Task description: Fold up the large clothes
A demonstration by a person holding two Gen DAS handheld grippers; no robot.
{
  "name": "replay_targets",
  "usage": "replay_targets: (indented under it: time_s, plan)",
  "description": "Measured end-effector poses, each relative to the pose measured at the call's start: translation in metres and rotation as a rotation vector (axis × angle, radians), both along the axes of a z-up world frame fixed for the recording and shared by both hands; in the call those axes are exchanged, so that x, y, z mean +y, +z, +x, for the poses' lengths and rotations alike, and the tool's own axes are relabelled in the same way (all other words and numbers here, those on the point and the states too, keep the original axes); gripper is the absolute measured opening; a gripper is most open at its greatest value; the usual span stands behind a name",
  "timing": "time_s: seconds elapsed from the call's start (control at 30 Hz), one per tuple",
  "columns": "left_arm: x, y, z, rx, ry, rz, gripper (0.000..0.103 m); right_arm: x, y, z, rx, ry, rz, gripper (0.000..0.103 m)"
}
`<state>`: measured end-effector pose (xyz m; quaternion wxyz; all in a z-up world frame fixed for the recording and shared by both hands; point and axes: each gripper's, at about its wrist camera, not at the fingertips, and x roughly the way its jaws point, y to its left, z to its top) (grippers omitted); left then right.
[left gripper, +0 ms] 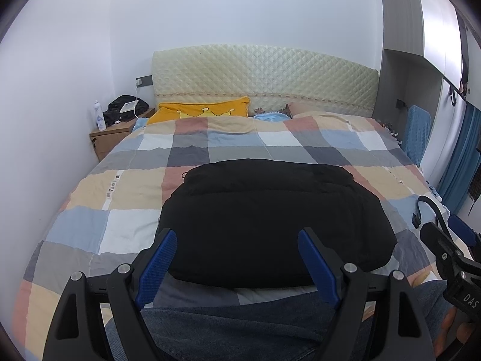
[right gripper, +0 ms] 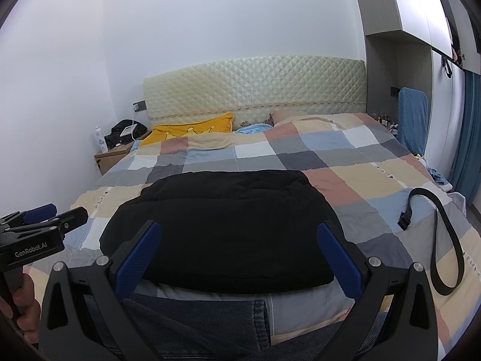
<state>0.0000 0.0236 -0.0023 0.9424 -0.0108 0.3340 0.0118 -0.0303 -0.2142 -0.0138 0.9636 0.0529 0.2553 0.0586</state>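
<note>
A: We are holding the left gripper (left gripper: 237, 258) with its blue pads spread wide, gripping nothing. The right gripper (right gripper: 239, 251) is gaping just as wide, equally empty.

B: We are seeing both hovering at the near edge of the black garment (left gripper: 270, 219), which is lying folded into a thick rectangular bundle straight ahead at twelve o'clock, resting on the checked quilt (left gripper: 126, 192) at the foot of the bed.

A: We are also seeing denim fabric (right gripper: 195, 325) lying at six o'clock, under the fingers and against the bundle's near edge.

B: From the right wrist, we are noticing a black strap (right gripper: 448, 240) looping on the quilt at about two o'clock, apart from the garment.

A: Farther out, a yellow pillow (left gripper: 204, 109) is leaning against the quilted headboard (left gripper: 264, 75) at eleven o'clock, with a wooden nightstand (left gripper: 108, 141) at ten o'clock.
</note>
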Motion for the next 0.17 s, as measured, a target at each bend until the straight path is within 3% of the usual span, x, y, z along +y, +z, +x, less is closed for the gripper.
replay_targets:
  time_s: [0.17]
  plan:
    - [0.0010,-0.0003,0.0001,-0.002,0.002,0.001,0.083,0.0042,0.0003,-0.0002,-0.004,-0.006,-0.019,0.103]
